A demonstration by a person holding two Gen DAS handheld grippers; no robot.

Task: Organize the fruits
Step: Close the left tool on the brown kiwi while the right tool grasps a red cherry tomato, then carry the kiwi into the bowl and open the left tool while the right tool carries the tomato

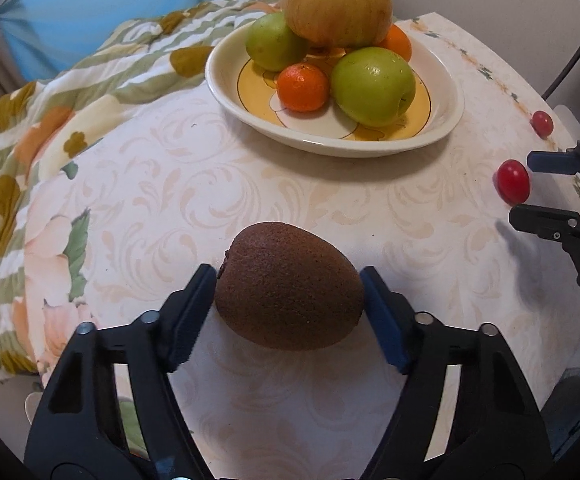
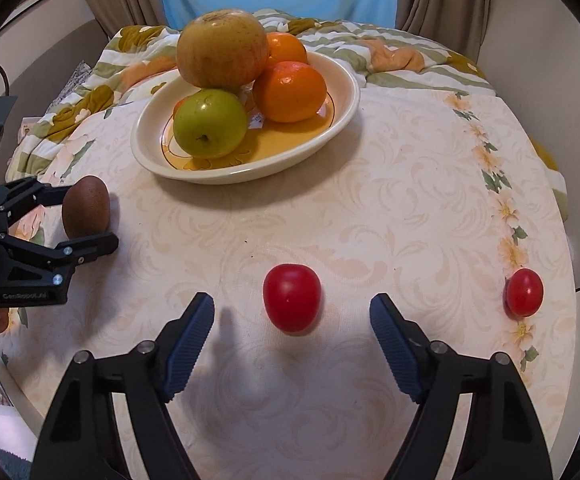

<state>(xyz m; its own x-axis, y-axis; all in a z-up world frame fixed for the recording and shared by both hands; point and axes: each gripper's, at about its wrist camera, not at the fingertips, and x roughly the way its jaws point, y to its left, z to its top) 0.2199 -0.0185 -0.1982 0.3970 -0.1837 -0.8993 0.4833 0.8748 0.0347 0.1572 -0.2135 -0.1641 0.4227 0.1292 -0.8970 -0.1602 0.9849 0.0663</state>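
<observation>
On tablecloth (image 2: pixel 370 208), left fingers (image 1: pixel 194 312) pinch kiwi (image 1: pixel 290 288); right fingers (image 2: pixel 194 332) spread around tomato (image 2: pixel 292 302).

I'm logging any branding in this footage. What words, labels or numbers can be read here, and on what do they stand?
"GenRobot.AI", roughly: small pale lettering on the black body of the left hand-held gripper, seen in the right wrist view; blurred, so the spelling is uncertain.
Bowl: only a painted pattern, no words.
Tablecloth: floral print, no text.
Fruit: no stickers or labels visible.
</observation>
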